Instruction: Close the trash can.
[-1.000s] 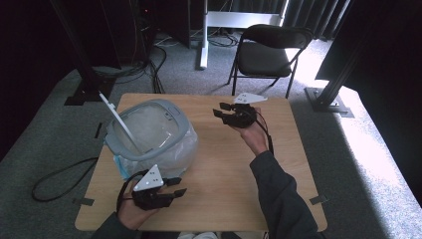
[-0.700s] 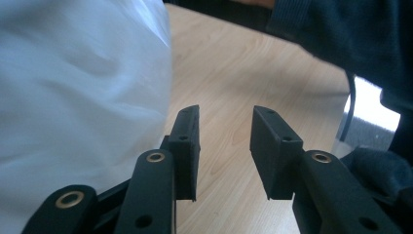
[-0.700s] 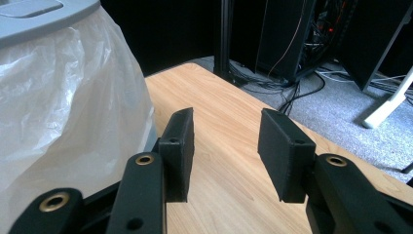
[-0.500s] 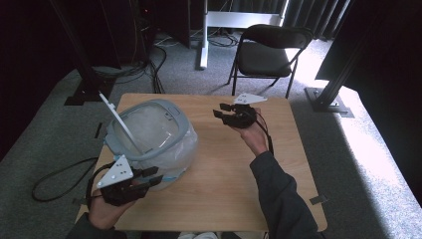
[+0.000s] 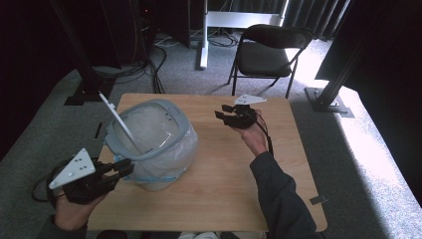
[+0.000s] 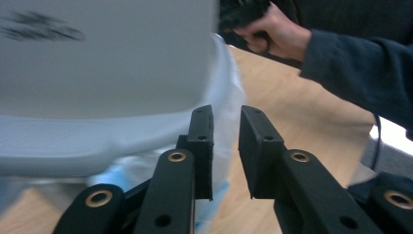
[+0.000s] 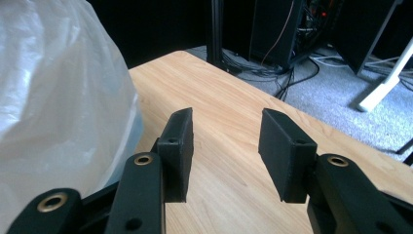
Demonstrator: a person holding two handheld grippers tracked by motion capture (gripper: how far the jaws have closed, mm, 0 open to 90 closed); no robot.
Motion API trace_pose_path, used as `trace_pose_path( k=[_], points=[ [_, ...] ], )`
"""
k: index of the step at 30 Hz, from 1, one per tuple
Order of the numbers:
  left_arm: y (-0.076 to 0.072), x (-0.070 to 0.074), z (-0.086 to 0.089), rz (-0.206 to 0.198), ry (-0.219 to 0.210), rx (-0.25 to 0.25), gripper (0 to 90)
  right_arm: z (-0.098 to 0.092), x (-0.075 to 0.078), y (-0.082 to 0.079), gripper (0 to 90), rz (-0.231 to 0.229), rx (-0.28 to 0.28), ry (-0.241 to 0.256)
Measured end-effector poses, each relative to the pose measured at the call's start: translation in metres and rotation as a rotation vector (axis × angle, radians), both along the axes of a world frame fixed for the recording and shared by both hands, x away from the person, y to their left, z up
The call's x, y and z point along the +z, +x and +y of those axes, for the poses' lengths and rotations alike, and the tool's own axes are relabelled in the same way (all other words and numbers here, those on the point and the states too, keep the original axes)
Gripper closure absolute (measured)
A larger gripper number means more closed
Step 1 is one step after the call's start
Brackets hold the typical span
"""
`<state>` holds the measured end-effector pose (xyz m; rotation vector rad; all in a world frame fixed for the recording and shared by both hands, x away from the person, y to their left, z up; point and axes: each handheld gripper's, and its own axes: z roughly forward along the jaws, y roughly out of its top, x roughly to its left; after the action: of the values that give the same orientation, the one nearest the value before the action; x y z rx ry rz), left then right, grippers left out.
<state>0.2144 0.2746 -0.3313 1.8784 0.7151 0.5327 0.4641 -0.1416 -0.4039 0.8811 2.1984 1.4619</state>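
Bin w/ white plastic liner is set on table, left of centre. Left gripper is held at bin's near-left side, just under rim, jaws narrowly parted, nothing pinched. Right gripper is held above table's far side, well apart from bin, jaws spread, empty.

Bin: blurred at close range beyond the left gripper, cut off by top and left edges; base hidden behind the jaws.
Bag liner: cut off left of the right gripper; bin beneath mostly covered.
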Motion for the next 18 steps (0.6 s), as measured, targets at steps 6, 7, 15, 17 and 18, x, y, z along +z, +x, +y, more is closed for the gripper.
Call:
trace_pose_path(
  k=[6,7,15,17,18],
  points=[
    [0.007,0.010,0.013,-0.029,0.019,0.049,80.7,0.000,-0.007,0.000,55.5,0.008,-0.001,-0.024],
    [0.009,0.013,0.016,-0.041,0.016,0.063,82.0,-0.002,-0.008,-0.002,55.5,0.008,-0.004,-0.025],
    [0.025,0.024,0.031,-0.076,-0.047,0.096,90.0,-0.005,-0.006,-0.004,55.5,0.004,-0.009,-0.022],
    [0.031,0.027,0.034,-0.082,-0.070,0.103,90.0,-0.005,-0.007,-0.005,55.5,0.005,-0.008,-0.021],
    [0.033,0.028,0.034,-0.089,-0.082,0.104,90.0,-0.006,-0.008,-0.005,55.5,0.005,-0.008,-0.024]
  ],
)
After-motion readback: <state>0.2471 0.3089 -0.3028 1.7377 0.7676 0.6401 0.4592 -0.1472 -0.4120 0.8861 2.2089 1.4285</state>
